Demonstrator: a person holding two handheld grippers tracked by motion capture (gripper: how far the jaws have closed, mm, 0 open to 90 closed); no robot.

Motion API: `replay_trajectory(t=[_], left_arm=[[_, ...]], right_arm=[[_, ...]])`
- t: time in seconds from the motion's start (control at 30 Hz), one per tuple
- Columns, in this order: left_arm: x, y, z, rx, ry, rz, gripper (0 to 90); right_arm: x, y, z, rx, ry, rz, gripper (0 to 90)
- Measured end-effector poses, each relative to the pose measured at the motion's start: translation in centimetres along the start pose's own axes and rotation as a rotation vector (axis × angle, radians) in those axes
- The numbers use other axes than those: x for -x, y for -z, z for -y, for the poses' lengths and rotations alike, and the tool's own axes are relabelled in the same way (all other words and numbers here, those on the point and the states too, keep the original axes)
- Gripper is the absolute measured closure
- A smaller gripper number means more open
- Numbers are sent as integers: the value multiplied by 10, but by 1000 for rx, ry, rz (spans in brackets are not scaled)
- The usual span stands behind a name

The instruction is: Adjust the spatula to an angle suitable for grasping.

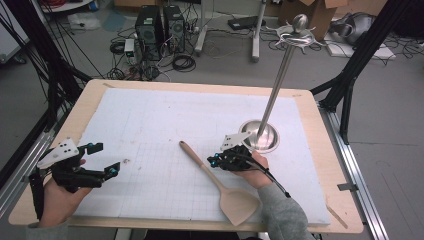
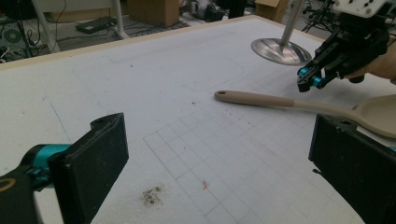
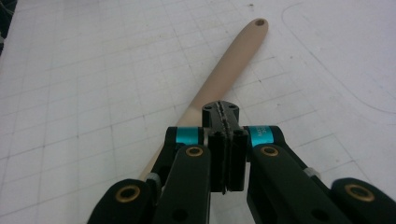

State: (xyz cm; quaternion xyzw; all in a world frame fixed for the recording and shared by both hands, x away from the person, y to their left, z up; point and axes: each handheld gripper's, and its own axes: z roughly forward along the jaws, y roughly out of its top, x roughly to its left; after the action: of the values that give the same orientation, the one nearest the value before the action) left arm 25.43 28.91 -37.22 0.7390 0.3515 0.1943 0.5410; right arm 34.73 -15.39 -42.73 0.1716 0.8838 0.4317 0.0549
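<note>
- spatula (image 1: 220, 184) of pale wood lies flat on the white gridded mat (image 1: 150, 125) that covers the desk (image 1: 95, 90); in the high view its handle end points toward 10 o'clock and its broad blade lies toward 5 o'clock, near the front edge of the mat.
- right tool (image 1: 215, 160) sits just beside the spatula's handle, on its 3 o'clock side in the high view, about midway along the handle; the jaws are pressed together with nothing between them.
- in the right gripper view the closed jaw tips (image 3: 221, 112) hang over the handle (image 3: 224, 74), which runs up toward 1 o'clock to its end with a small hole; i cannot tell whether the tips touch the wood.
- left tool (image 1: 107, 160) is at the left front of the desk, well apart from the spatula, at about 9 o'clock from it in the high view; its jaws stand wide apart and hold nothing.
- in the left gripper view the bare mat shows between the spread jaws, with a small dark smudge (image 2: 152, 196) on it; the spatula (image 2: 280, 101) lies farther off toward 1 o'clock, with the right tool (image 2: 312, 83) just above its handle.
- metal stand (image 1: 275, 90) with a round base (image 1: 260, 136) rises from the mat just beyond the right hand (image 1: 252, 172), at about 1 o'clock from it, its pole tilted in the high view.
</note>
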Motion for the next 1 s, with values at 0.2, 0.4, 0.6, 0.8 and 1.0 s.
replay_trajectory(t=[0.2, 0.4, 0.6, 0.8, 1.0], left_arm=[[0, -2, 0, -2, 1, 3, 52], [1, -4, 0, -2, 1, 6, 52], [0, -5, -1, -2, 2, 8, 52], [1, -8, -2, -2, -2, 15, 52], [2, -8, -2, -1, -1, 17, 52]], right_arm=[[-14, 11, -5, 0, 20, 37, 900], [-25, 22, -6, 23, 20, 70, 897], [-30, 32, 0, 42, 6, 110, 832], [-37, 39, 2, 68, -9, 132, 661], [-43, 47, 2, 103, -45, 171, 473]])
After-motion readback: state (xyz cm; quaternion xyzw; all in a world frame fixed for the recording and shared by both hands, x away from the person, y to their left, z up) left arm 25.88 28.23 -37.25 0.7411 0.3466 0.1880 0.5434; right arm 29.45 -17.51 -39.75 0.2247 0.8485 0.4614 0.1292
